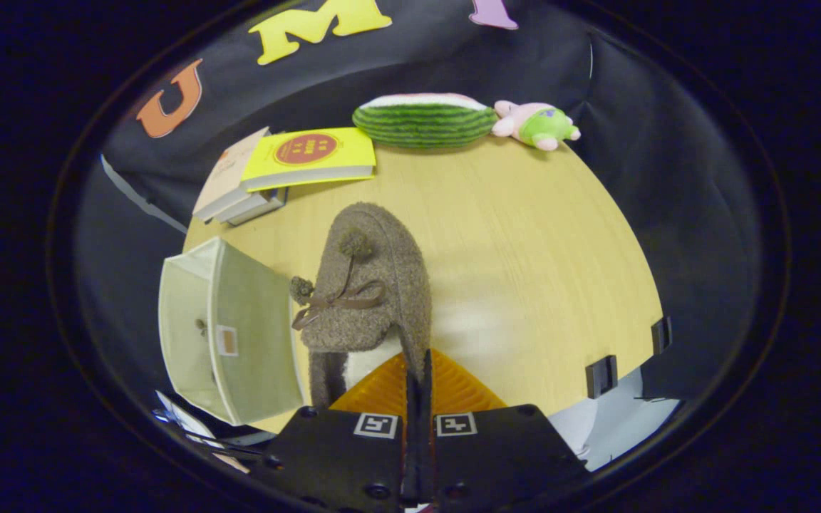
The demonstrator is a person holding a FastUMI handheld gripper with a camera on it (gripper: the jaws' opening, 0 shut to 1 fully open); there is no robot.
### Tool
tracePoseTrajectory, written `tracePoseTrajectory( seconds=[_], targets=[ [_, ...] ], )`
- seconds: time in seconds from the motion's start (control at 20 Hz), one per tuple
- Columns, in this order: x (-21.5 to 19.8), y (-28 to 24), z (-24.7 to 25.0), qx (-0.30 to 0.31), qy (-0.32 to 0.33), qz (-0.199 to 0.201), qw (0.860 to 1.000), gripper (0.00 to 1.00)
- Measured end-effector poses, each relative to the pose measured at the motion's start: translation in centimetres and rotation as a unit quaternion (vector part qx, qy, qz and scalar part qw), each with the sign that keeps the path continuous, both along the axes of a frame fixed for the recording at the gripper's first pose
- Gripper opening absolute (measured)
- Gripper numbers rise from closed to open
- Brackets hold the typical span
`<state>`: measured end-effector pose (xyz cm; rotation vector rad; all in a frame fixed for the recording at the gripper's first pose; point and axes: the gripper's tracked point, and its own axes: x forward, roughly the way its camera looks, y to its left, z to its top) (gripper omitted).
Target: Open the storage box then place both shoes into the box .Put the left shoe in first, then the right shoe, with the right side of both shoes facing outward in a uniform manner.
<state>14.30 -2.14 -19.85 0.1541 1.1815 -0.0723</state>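
The hand-held gripper pinches the heel rim of a fuzzy brown slipper, fingers pressed together on it. The slipper looks light, soft and floppy, so the stiffer heel edge seems the best hold. It hangs above the table, just beside the open box.

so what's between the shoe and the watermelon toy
Bare tabletop in the gripper view; nothing lies between shoe and watermelon toy. The claw is shut on the shoe.
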Motion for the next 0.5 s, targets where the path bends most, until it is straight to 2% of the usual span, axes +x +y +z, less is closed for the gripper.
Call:
tracePoseTrajectory(
  seconds=[0.25, 0.5],
  targets=[
    [-0.3, 3.6, 8.2, 0.011, -0.060, -0.008, 0.998, 0.06],
    [-1.0, 8.2, 11.4, 0.045, -0.078, -0.005, 0.996, 0.06]
  ],
)
